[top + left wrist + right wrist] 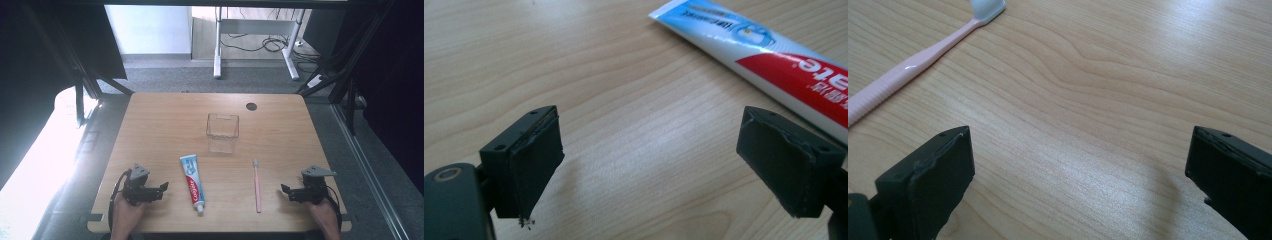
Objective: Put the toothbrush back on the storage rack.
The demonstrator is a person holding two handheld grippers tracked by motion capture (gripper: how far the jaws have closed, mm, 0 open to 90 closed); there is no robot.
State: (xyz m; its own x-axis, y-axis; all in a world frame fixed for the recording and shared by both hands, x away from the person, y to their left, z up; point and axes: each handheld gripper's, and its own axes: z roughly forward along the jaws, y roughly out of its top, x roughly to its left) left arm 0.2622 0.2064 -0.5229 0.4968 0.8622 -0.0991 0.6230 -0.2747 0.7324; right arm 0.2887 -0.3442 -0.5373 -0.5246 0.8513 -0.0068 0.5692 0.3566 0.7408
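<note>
Stock on my tabletop (165, 120), listed from my left side to my right.

1. Left gripper (162, 189). I hold it low at the near left corner, jaws pointing across toward the middle. In the left gripper view (649, 165) the jaws stand wide apart and released, with bare wood between them and nothing held. A black cable loops from its back end toward my hand (127, 212).

2. Toothpaste tube (192, 182). White, blue and red; it lies flat, lengthwise, cap end toward me and crimped end away. It is just to the right of the left gripper and apart from it. In the left gripper view the tube (769, 60) runs across the upper right, beyond the right-hand jaw; whether that jaw clears it I cannot tell from that angle.

3. Clear plastic container (223, 131). Square, open at the top, upright, near the middle and farther from me than the tube, well apart from both grippers.

4. Toothbrush (257, 185). Pink handle, pale head pointing away from me; it lies flat, roughly parallel to the tube, between the tube and the right gripper. In the right gripper view it (918, 62) crosses the upper left, clear of the jaws.

5. Right gripper (285, 192). At the near right corner, jaws pointing inward toward the toothbrush. In its own view (1080, 175) the jaws are spread, released and grasping nothing.

6. Dark round hole (251, 106) in the far right part of the board.
</note>
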